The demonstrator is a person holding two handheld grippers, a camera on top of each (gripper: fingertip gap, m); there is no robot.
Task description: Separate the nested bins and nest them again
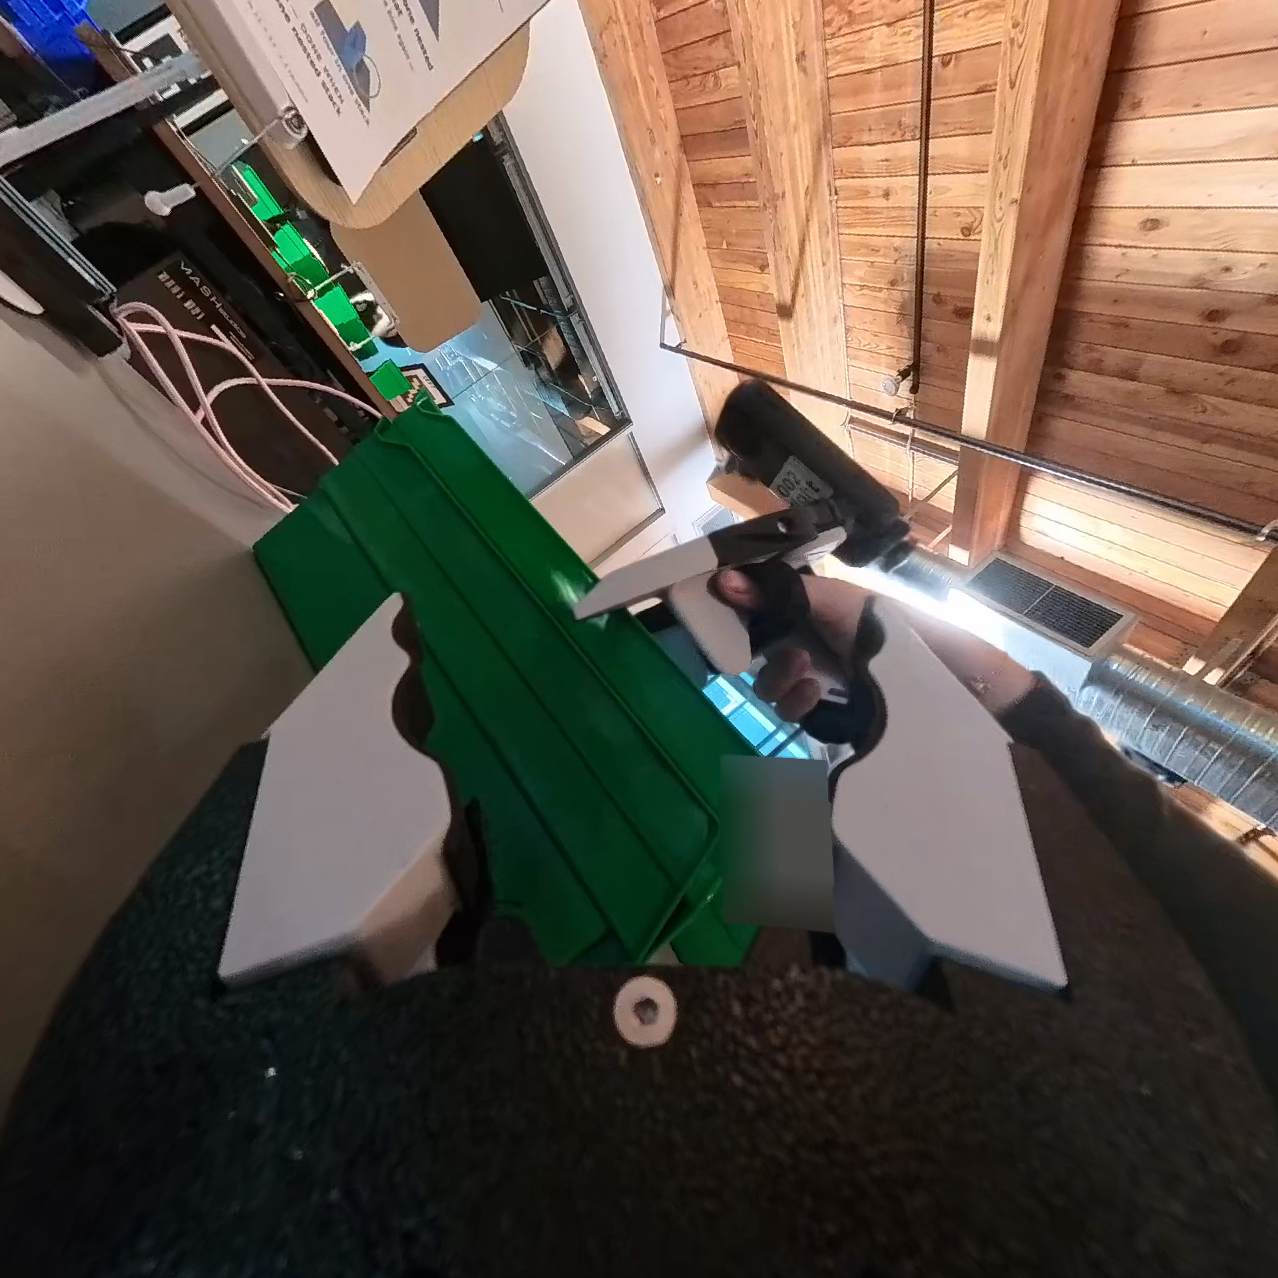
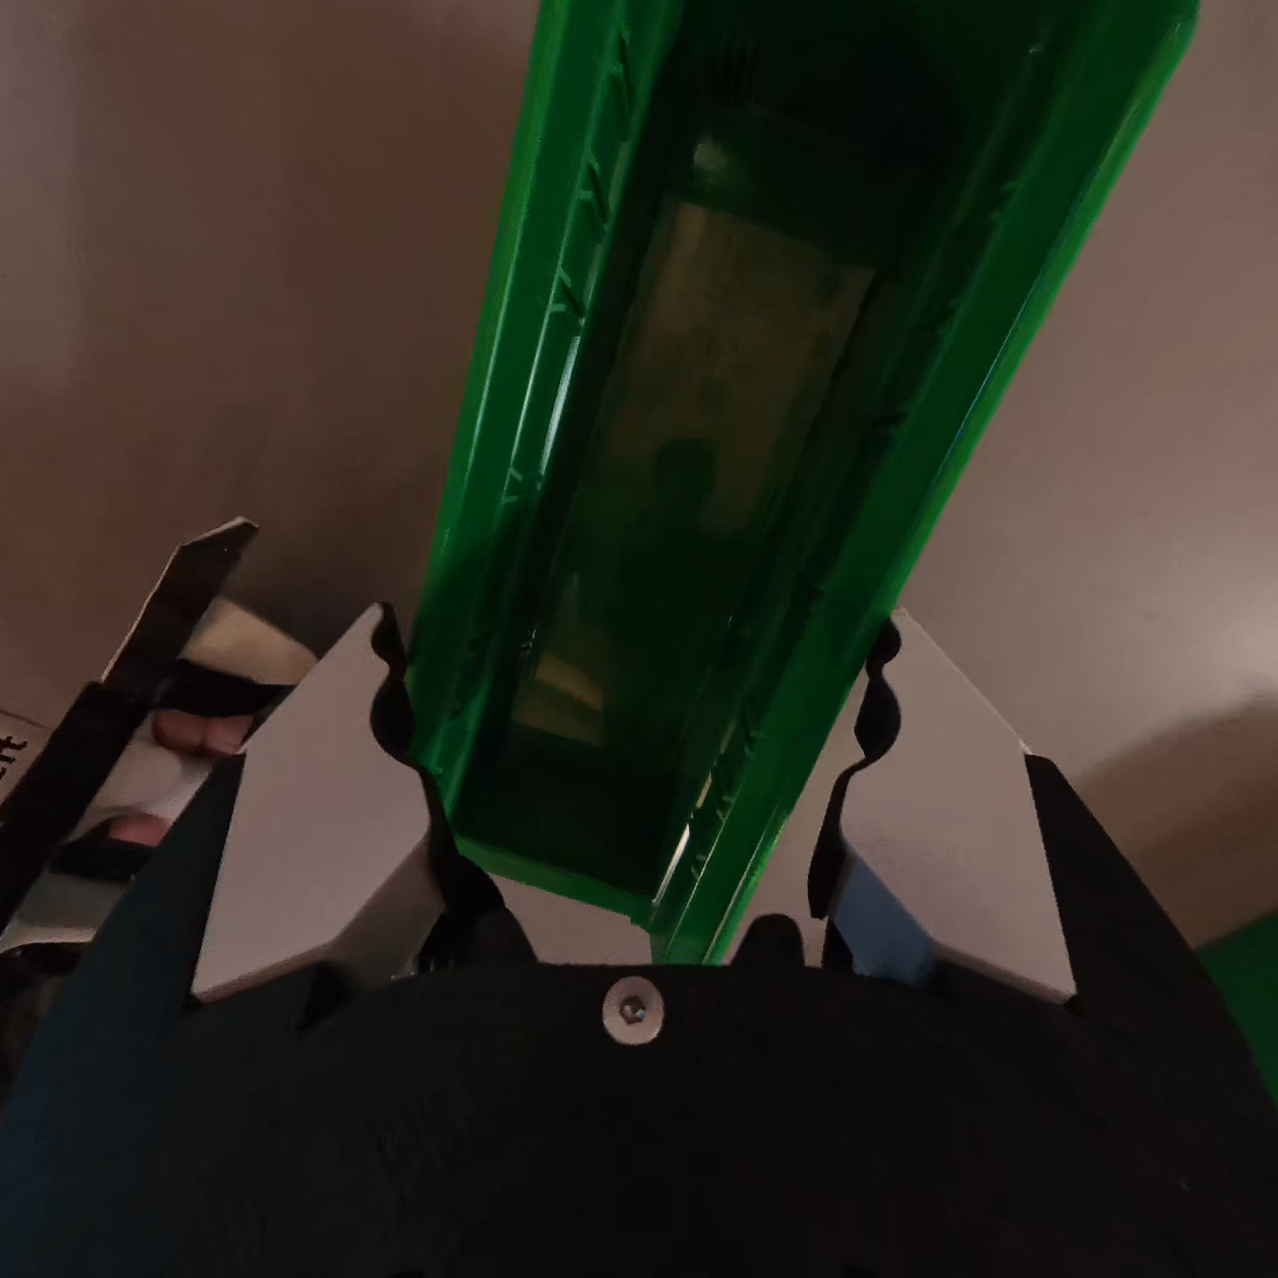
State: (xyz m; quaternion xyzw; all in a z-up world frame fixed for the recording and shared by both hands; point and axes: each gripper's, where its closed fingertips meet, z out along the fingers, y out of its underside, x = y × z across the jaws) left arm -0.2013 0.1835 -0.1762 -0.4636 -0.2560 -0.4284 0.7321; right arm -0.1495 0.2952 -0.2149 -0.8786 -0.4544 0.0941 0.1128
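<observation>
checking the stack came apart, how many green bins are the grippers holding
2 at least. One green bin lies between the left gripper's fingers, seemingly with a second shell nested under it. Another green bin sits between the right gripper's fingers. Small green things on the far shelf are unclear.

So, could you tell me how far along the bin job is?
Nothing looks finished: the green bins show a doubled rim at the near end, so they seem still nested. In hand: the right gripper spans them, pads touching both sides, with the left gripper around them too. Left: pulling them apart, then nesting again.
</observation>
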